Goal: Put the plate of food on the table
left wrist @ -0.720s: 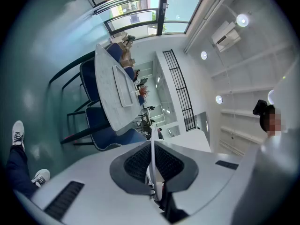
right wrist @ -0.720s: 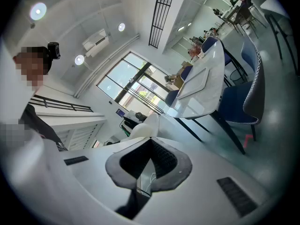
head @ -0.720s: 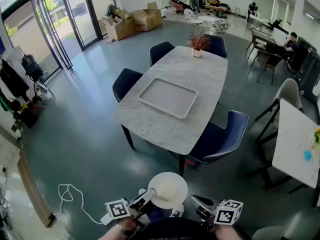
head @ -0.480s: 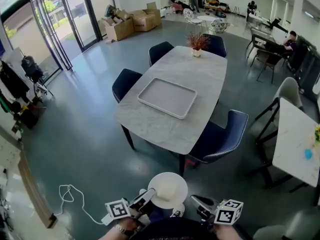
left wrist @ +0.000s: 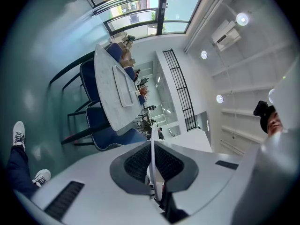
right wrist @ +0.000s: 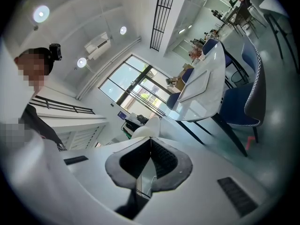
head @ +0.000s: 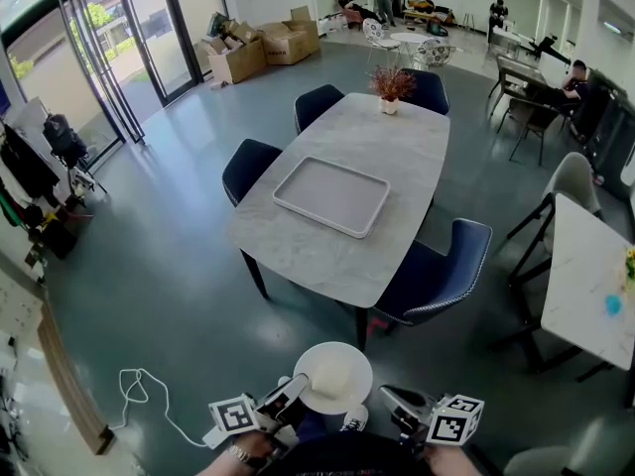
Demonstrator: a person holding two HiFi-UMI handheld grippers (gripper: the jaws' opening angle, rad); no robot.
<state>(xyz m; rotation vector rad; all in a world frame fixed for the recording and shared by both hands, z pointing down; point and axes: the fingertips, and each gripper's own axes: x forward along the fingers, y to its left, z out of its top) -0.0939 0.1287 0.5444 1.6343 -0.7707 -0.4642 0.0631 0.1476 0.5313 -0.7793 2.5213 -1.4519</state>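
Observation:
In the head view a round white plate (head: 332, 376) is held low over the floor, close to my body. No food can be made out on it. My left gripper (head: 295, 391) is shut on the plate's left rim, and that rim (left wrist: 152, 159) shows edge-on between the jaws in the left gripper view. My right gripper (head: 389, 398) sits just right of the plate, shut with nothing between its pads. In the right gripper view the plate (right wrist: 148, 126) shows beyond the fingertips. The grey marble table (head: 399, 152) stands ahead with a grey tray (head: 332, 194) on it.
Dark blue chairs (head: 439, 269) (head: 248, 164) (head: 318, 102) surround the table, and a small potted plant (head: 391, 86) stands at its far end. A white cable (head: 139, 385) lies on the floor at left. Another white table (head: 590, 276) and chairs stand at right.

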